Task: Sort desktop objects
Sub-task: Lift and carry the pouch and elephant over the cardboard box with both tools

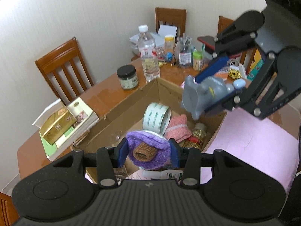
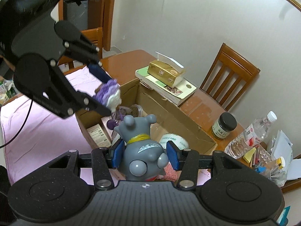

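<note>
While your left claw (image 1: pixel 148 153) grips the purple knit (image 1: pixel 148 148) and your right claw (image 2: pixel 144 155) clamps the grey toy (image 2: pixel 141 150), both hang over the box (image 1: pixel 120 111) at the desk's middle. You seem mid-drop: lower each, then part the fingers.

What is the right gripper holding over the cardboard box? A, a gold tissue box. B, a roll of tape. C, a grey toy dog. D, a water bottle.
C: the right gripper is shut on the grey toy dog, held above the cardboard box, while the roll of tape lies inside the box.
</note>
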A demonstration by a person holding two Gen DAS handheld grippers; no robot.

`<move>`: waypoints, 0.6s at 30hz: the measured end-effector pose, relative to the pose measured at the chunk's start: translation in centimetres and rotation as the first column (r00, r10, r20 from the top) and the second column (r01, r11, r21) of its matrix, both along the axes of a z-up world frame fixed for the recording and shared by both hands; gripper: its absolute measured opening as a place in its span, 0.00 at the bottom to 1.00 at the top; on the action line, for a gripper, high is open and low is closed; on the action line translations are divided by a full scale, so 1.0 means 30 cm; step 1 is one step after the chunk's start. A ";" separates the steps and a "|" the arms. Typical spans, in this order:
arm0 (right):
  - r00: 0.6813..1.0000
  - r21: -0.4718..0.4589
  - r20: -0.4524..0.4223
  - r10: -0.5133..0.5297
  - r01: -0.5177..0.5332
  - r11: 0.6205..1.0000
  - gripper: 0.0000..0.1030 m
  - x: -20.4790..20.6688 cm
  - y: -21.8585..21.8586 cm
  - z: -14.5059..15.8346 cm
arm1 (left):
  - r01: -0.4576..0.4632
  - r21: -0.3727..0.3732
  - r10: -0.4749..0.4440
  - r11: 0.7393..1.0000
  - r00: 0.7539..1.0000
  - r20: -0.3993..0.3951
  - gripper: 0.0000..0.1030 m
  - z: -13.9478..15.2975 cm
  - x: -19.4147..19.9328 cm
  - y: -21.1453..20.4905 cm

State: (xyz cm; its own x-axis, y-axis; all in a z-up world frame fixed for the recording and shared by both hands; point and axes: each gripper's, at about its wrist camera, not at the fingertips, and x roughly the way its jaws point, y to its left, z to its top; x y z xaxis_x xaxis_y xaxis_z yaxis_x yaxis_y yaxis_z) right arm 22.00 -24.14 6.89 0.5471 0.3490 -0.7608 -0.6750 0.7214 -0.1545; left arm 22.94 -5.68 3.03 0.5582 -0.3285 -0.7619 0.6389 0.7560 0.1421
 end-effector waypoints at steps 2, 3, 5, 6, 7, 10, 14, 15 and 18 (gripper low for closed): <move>1.000 -0.003 -0.013 -0.001 0.001 1.000 0.53 0.024 0.001 -0.013 | -0.002 0.014 0.002 1.000 1.000 -0.013 0.44 -0.024 0.014 -0.005; 1.000 -0.004 -0.020 -0.003 0.003 1.000 0.53 0.035 0.002 -0.019 | -0.003 0.017 0.003 1.000 1.000 -0.017 0.44 -0.033 0.019 -0.004; 0.999 -0.006 -0.033 -0.003 0.003 1.000 0.53 0.061 0.007 -0.033 | -0.010 0.014 0.010 1.000 0.999 -0.031 0.44 -0.051 0.034 -0.001; 0.999 -0.006 -0.039 -0.003 0.003 1.000 0.53 0.074 0.011 -0.040 | -0.013 0.013 0.013 1.000 0.999 -0.039 0.44 -0.059 0.041 0.000; 0.999 -0.006 -0.045 -0.003 0.003 1.000 0.53 0.090 0.016 -0.046 | -0.015 0.015 0.015 1.000 0.999 -0.044 0.44 -0.066 0.048 -0.001; 0.998 -0.004 -0.057 -0.005 0.005 1.000 0.53 0.132 0.032 -0.063 | -0.020 0.031 0.021 0.999 0.999 -0.046 0.44 -0.087 0.067 -0.002; 0.997 0.001 -0.074 -0.010 0.010 1.000 0.53 0.193 0.059 -0.087 | -0.038 0.027 0.039 0.999 0.998 -0.059 0.44 -0.103 0.096 0.011; 0.997 0.006 -0.079 -0.011 0.012 1.000 0.53 0.207 0.064 -0.093 | -0.040 0.031 0.042 0.999 0.997 -0.061 0.44 -0.106 0.101 0.012; 0.995 0.012 -0.097 -0.021 0.022 1.000 0.53 0.251 0.079 -0.116 | -0.047 0.032 0.049 0.998 0.997 -0.065 0.44 -0.114 0.129 0.017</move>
